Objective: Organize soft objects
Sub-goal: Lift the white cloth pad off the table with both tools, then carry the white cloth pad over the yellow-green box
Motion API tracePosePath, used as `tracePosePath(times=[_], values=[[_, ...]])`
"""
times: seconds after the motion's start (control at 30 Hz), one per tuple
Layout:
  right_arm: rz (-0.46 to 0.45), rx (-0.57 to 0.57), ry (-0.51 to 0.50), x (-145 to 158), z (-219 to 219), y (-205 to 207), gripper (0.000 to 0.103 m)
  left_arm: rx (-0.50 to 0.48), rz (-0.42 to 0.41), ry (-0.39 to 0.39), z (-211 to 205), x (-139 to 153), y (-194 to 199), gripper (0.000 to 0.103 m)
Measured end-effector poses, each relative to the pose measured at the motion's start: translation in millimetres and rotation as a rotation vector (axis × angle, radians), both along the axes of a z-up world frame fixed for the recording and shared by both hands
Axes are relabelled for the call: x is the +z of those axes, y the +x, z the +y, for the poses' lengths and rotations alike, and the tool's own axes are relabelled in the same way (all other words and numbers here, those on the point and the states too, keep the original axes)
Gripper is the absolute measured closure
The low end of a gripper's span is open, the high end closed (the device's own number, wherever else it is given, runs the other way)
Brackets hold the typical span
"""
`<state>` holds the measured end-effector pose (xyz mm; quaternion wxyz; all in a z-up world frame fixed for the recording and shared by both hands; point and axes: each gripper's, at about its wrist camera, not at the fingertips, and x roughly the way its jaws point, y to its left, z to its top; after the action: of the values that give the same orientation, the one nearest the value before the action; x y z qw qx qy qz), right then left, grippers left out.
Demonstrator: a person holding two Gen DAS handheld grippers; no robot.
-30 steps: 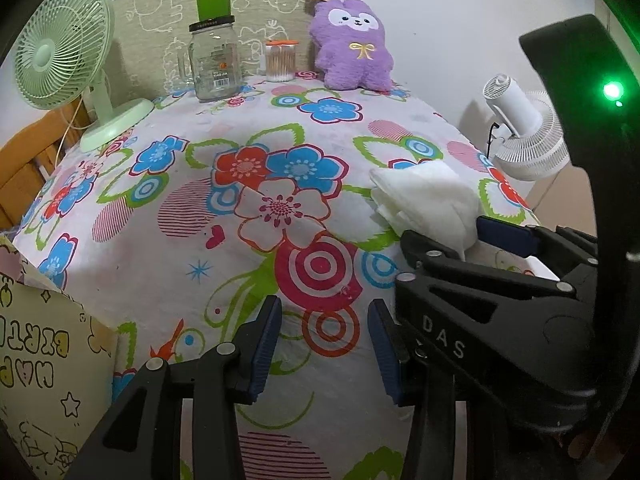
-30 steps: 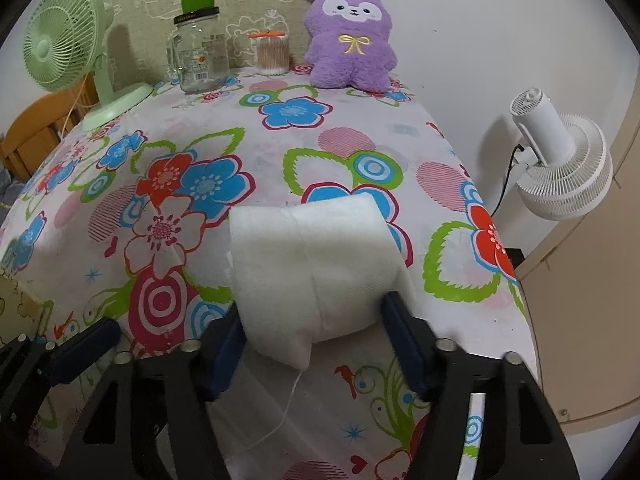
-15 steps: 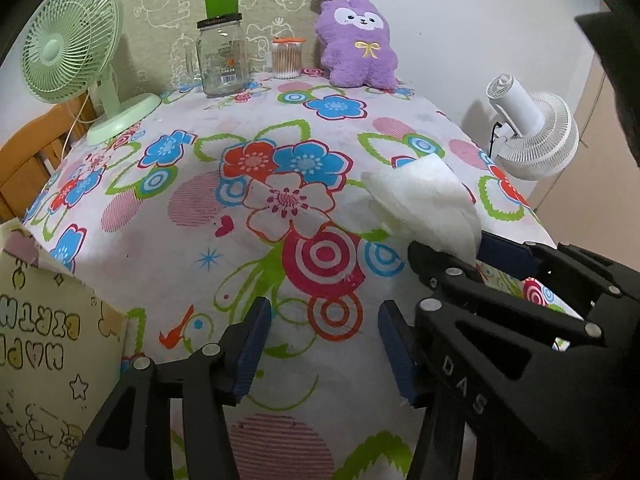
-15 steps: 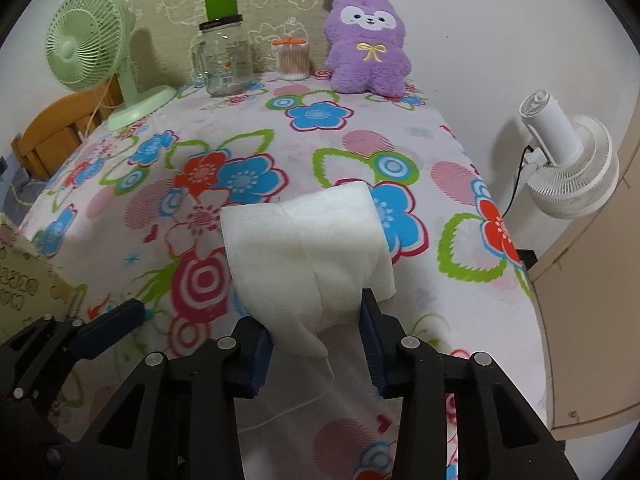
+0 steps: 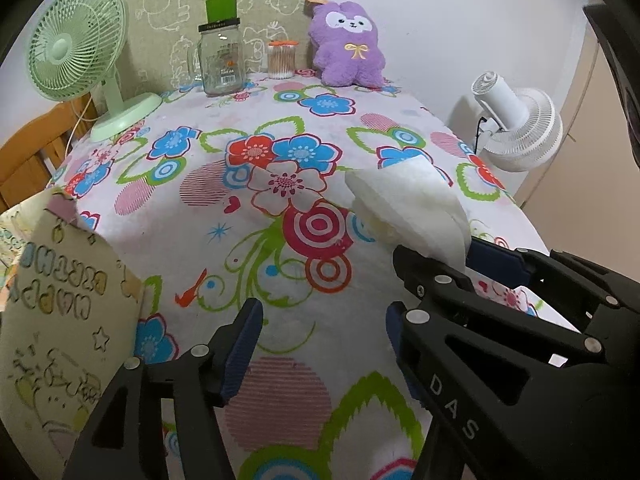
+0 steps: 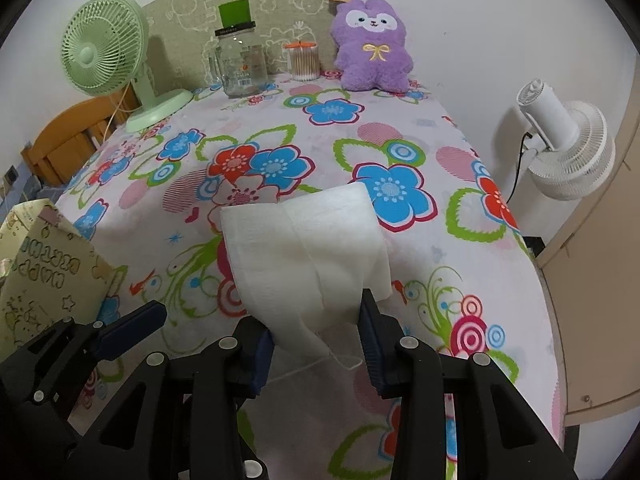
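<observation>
My right gripper [image 6: 318, 346] is shut on a folded white soft cloth [image 6: 304, 252] and holds it above the flowered tablecloth [image 6: 260, 128]. The same cloth [image 5: 408, 208] shows in the left wrist view, held by the right gripper [image 5: 460, 260] at the right. My left gripper [image 5: 322, 344] is open and empty, low over the near part of the table. A purple plush toy [image 6: 372, 48] sits upright at the far edge against the wall; it also shows in the left wrist view [image 5: 348, 52].
A cream paper gift bag [image 5: 52, 320] stands at the near left, also in the right wrist view [image 6: 44, 264]. At the back stand a green fan [image 6: 108, 52], a glass jar [image 6: 240, 64] and a cotton swab tub [image 6: 305, 62]. A white fan [image 6: 568, 148] stands beyond the table's right edge.
My right gripper has closed on the white cloth and lifted it off the table, pulling back. My left gripper has drawn back, and the gift bag now shows larger at the left.
</observation>
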<state>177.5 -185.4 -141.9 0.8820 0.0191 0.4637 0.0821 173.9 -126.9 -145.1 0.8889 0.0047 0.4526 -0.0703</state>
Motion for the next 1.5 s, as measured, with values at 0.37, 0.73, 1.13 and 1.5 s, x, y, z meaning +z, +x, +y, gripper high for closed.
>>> tracePosePath(times=[0.37,0.73,1.13,1.5], values=[[-0.030,-0.028,0.006,20,-2,-30,0.062,-0.026,-0.040,0.002,1,18,-27,0.029],[-0.060,-0.073,0.034,40,3,-60,0.062,-0.035,-0.077,0.010,11,36,-53,0.027],[-0.085,-0.057,0.057,65,21,-86,0.062,-0.059,-0.107,0.005,28,59,-80,0.027],[-0.154,-0.033,0.040,101,40,-106,0.062,-0.075,-0.170,0.004,49,90,-100,0.024]])
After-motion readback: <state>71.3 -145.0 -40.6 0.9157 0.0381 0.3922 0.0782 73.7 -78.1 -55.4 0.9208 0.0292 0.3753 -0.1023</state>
